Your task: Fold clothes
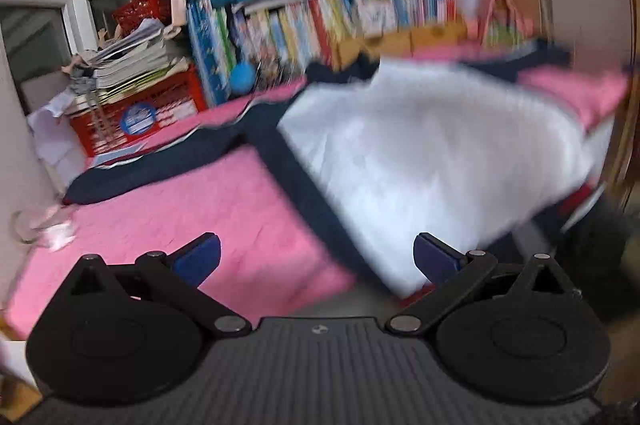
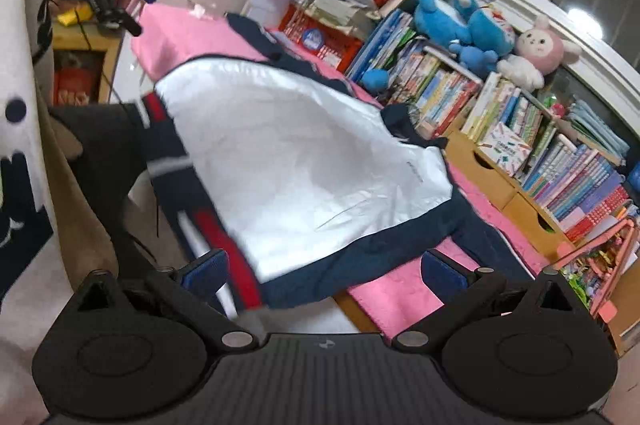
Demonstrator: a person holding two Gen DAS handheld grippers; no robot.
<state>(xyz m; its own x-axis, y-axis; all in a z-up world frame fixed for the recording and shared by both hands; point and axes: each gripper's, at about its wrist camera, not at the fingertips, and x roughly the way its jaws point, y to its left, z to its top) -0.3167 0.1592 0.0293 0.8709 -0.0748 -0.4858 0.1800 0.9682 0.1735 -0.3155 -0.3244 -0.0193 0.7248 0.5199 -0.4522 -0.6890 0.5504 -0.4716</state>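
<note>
A jacket [image 2: 300,161] with a white lining, navy edges and red stripes lies spread on the pink-covered table [image 2: 192,33]; its hem hangs over the near edge. My right gripper [image 2: 326,275] is open just above that navy hem, with nothing between the blue pads [image 2: 208,275]. In the blurred left wrist view the same jacket [image 1: 420,145] fills the right half of the pink table [image 1: 180,225], one navy sleeve running off to the left. My left gripper [image 1: 318,257] is open and empty over the jacket's navy edge. It also shows far off in the right wrist view, the left gripper [image 2: 138,5] held beyond the table's far end.
Shelves of books [image 2: 500,129] with blue and pink plush toys [image 2: 464,21] line the far side below a window. A red crate [image 1: 136,117] carries a paper stack. Wooden drawers [image 2: 496,181] stand at the table's far side. A dark chair [image 2: 100,145] and a person's white garment [image 2: 20,97] are at the left.
</note>
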